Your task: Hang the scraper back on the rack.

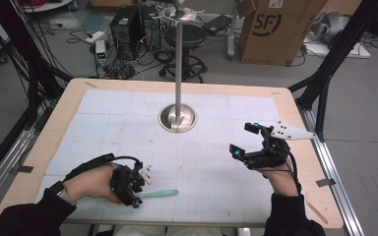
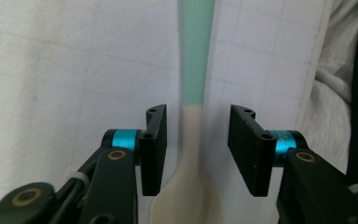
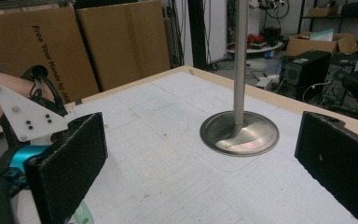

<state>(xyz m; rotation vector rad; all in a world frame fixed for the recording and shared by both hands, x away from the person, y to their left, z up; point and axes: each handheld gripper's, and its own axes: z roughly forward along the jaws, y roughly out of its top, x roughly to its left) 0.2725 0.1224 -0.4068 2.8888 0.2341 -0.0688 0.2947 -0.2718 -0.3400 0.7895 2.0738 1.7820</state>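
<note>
Left gripper (image 2: 196, 149) straddles the spoon (image 2: 193, 140), jaws narrowed, pads clear (handle toward twelve o'clock); right gripper (image 1: 246, 140) gapes wide.

Black hand-held gripper (image 2: 196, 154), teal rings

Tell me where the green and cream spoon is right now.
In the high view the spoon lies flat near the table's front edge, left of centre, its cream end between the open jaws of the left hand-held gripper, handle pointing right.

Mint-and-cream spoon (image 2: 193, 140) on white gridded mat (image 2: 74, 70).
</note>
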